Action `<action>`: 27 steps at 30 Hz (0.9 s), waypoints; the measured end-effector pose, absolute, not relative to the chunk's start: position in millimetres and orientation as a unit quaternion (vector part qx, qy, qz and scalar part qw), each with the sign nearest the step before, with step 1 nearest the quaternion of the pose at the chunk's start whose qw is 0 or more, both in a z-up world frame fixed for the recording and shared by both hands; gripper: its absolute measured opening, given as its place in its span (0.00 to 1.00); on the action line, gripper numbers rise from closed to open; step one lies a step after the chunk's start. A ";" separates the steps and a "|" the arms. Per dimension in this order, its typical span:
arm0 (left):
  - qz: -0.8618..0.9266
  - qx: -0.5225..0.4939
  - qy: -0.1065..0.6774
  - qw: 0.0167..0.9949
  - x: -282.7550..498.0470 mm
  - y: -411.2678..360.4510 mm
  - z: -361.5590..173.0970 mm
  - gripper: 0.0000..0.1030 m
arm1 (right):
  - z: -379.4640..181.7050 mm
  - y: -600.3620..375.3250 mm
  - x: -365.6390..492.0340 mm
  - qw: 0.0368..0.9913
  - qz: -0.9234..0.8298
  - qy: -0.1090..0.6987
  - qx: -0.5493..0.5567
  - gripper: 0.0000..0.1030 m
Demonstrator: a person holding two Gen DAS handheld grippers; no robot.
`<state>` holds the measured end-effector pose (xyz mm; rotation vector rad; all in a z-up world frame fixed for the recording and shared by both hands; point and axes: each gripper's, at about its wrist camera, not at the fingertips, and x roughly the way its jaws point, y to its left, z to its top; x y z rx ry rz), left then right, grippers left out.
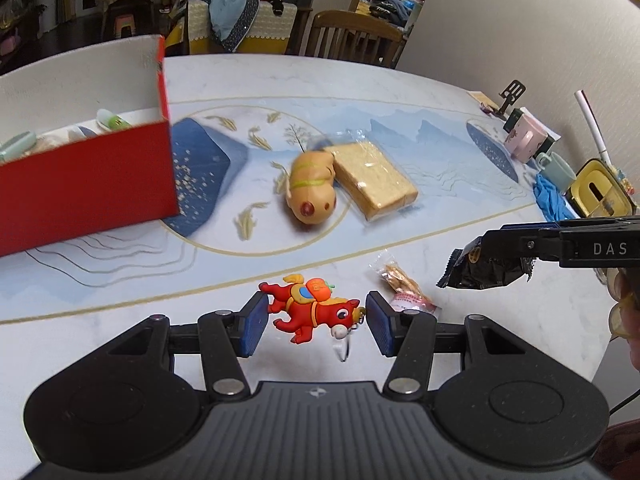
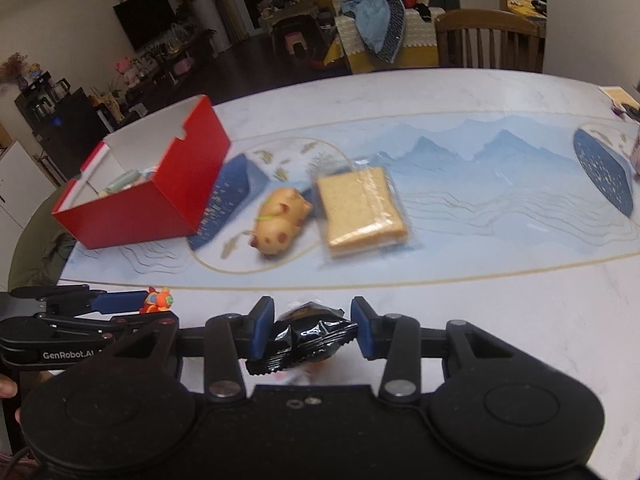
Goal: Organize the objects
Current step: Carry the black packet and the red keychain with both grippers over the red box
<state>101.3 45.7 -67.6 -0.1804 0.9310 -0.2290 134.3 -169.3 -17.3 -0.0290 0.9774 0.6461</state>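
Two grips: left fingers pinch the red toy; right fingers pinch the black packet.

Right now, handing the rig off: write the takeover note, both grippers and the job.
Left gripper: shut on red horse keychain.
Right gripper: shut on black snack packet.
Red box: on table's left, already holds some items.
Loose on table: pig toy, wrapped bread, clear snack packet.
Left: box both held items, then those three.
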 end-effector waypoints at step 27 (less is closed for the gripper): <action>-0.088 -0.074 0.388 0.914 121.7 195.0 -4.8 0.51 | 42.9 2.0 136.8 0.835 0.373 0.402 -0.038 0.05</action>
